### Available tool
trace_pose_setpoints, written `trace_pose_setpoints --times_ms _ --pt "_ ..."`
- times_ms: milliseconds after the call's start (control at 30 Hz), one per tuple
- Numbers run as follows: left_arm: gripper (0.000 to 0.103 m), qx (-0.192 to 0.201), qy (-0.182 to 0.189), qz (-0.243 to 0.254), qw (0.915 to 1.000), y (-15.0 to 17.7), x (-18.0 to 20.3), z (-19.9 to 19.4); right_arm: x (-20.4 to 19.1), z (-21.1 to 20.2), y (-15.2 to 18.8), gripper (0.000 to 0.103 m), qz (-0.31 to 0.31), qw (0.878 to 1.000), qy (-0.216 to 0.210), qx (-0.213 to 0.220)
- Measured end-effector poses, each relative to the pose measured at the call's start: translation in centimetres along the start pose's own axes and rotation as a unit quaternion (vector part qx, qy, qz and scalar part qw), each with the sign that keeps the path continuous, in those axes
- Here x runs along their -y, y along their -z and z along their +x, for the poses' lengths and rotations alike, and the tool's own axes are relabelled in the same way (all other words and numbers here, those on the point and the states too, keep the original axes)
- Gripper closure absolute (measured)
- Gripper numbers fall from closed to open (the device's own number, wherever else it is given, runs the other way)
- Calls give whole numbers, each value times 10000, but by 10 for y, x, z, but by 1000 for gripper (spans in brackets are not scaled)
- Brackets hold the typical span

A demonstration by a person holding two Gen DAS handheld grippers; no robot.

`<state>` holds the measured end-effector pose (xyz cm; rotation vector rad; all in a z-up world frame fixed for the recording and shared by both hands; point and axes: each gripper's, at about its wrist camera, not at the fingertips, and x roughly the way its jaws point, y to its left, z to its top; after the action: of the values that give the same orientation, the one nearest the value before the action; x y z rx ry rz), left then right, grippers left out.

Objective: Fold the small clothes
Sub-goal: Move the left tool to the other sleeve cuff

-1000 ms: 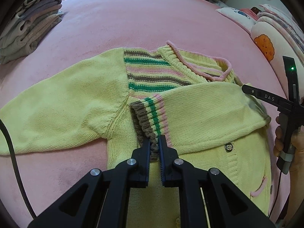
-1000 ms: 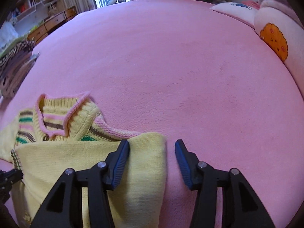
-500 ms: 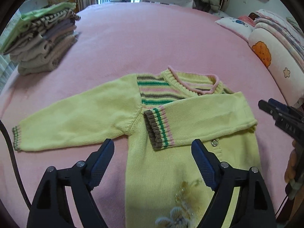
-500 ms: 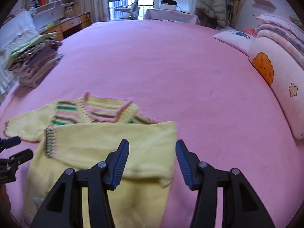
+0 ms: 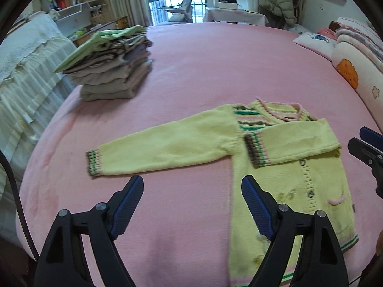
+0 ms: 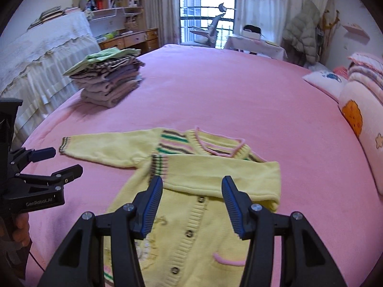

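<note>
The left gripper (image 5: 192, 187) sits at the bottom of its own view with its jaws spread wide and nothing between them, raised above the pink bedspread (image 5: 215, 59). Its blue ribbed pads (image 5: 128, 203) frame a bare patch of pink just below the outstretched sleeve. In the right wrist view the same tool shows at the left edge, also gaping.

The right gripper (image 6: 191, 187) is likewise released, jaws apart and empty, hovering over the buttoned front of the yellow cardigan (image 6: 191, 227). Its tip appears at the right edge of the left wrist view.

The cardigan lies flat on the bedspread, in the lower right of the left wrist view (image 5: 287, 186) and the lower centre of the right. One sleeve (image 5: 294, 143) is folded across the chest, its striped cuff (image 5: 257, 151) lying near the middle of the garment. The other sleeve (image 5: 167, 148) stretches straight out toward frame left.

A stack of folded clothes (image 5: 112, 71) sits in the upper left, well apart from the cardigan. Pillows (image 5: 354, 71) line the right edge.
</note>
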<state>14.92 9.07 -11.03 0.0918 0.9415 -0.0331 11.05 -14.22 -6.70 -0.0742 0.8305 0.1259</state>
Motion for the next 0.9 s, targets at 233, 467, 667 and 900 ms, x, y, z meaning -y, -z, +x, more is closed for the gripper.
trace_pose_setpoints --times_ms 233,467,667,900 --pt "20 22 -448 -457 9979 3 -76 2 -65 14 -6 51 -593 9981 -186 7" --pt "20 -232 -613 -994 9929 9 -157 35 -122 47 -11 51 -1015 9937 -476 -60" --pt "20 -643 -173 -1614 9846 20 -204 79 -147 72 -11 51 -1165 9912 -604 -173" --pt "21 -879 208 -2103 9735 33 -226 115 -154 91 -10 51 -1232 9901 -637 -228"
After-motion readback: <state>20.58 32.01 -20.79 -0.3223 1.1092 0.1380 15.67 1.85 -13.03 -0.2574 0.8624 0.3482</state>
